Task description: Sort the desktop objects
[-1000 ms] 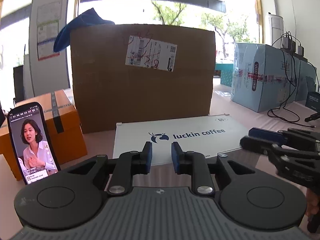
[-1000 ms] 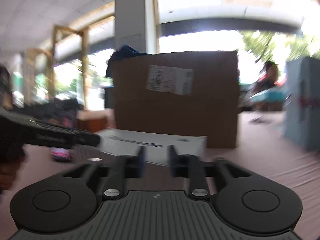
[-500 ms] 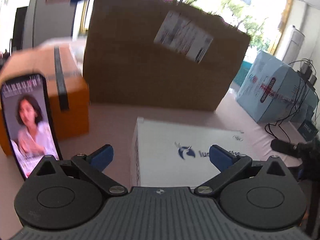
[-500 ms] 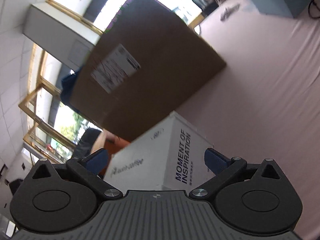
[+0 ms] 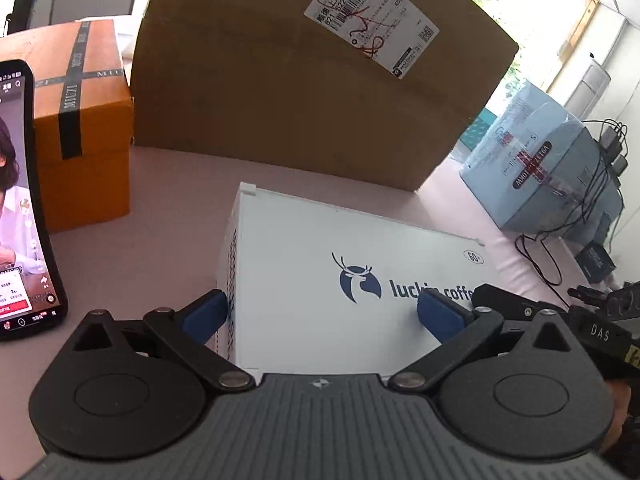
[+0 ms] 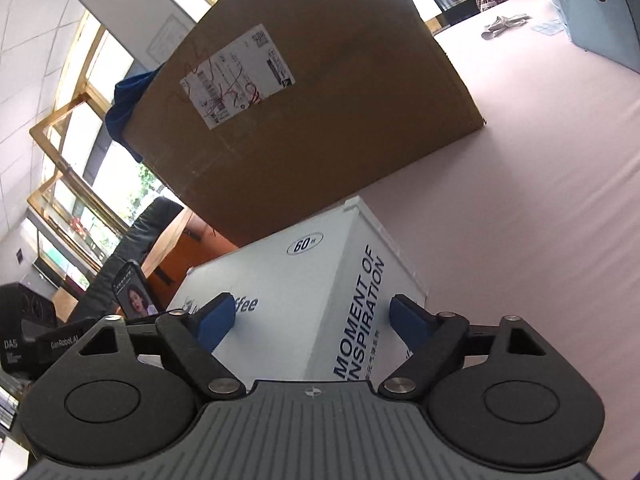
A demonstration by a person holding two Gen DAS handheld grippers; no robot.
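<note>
Left wrist, gripper (image 5: 322, 314) spread astride white box (image 5: 352, 280)

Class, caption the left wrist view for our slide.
Open left gripper straddling the white printed cardboard coffee box on the pink table.

Ahead of both jaws, the white coffee box (image 5: 352, 280) fills the way; the big cardboard carton (image 5: 304, 80) walls off beyond it. Open tabletop (image 6: 540, 200) lies right.

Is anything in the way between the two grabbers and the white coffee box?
Nothing visible. The left gripper and right gripper are both open, each straddling a corner of the white coffee box. The big cardboard box stands behind it.
</note>
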